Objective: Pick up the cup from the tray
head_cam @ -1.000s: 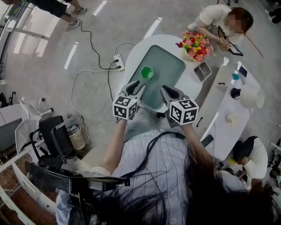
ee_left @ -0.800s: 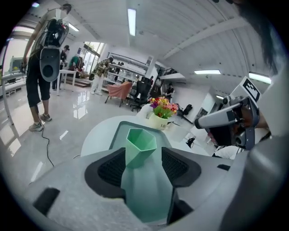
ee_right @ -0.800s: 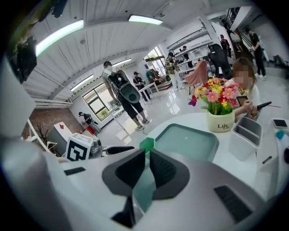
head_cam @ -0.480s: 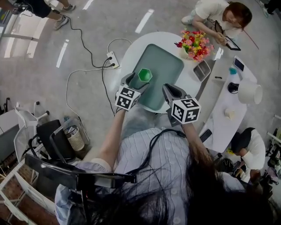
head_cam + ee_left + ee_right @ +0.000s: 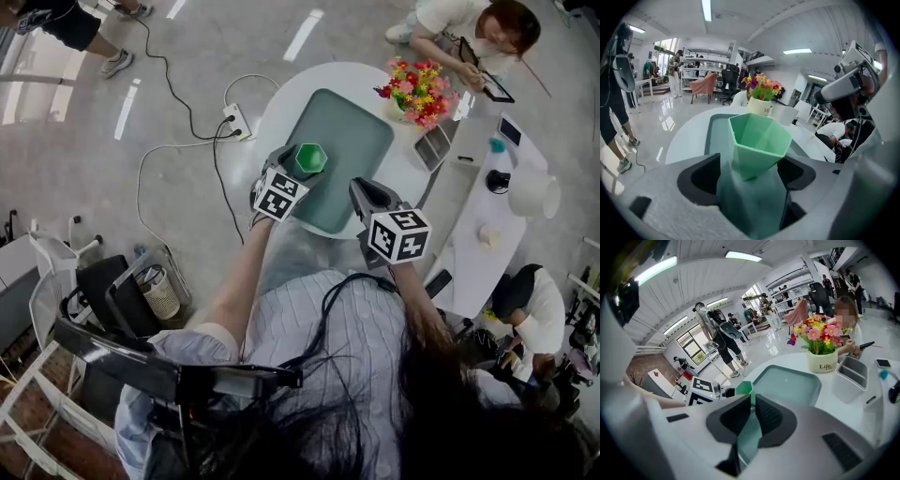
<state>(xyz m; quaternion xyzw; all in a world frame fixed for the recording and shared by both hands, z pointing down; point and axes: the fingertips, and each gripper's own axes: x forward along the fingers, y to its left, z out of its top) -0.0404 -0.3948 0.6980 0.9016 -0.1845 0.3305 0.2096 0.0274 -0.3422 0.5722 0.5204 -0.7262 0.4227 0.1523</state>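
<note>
A green hexagonal cup [image 5: 308, 157] stands upright near the front left corner of the dark green tray [image 5: 352, 131]. My left gripper [image 5: 295, 167] has come down on it. Its jaws have just been opening, and they now stand wide on either side of the cup [image 5: 759, 140] without pressing it. In the left gripper view, bare tray [image 5: 716, 133] shows beside the cup. My right gripper [image 5: 362, 189] hovers over the tray's front edge with its jaws [image 5: 753, 401] together and nothing in them. The right gripper view shows the cup [image 5: 744, 387] to its left.
The tray lies on a round white table [image 5: 281, 108]. A pot of flowers [image 5: 417, 94] and a grey bin [image 5: 433, 148] stand at the far right. A power strip [image 5: 234, 120] with cables lies on the floor. A person sits beyond the flowers. A white side table [image 5: 487, 225] stands to the right.
My left gripper has moved forward and down to the cup, and its jaws have spread to straddle it. The right gripper has hardly shifted.
</note>
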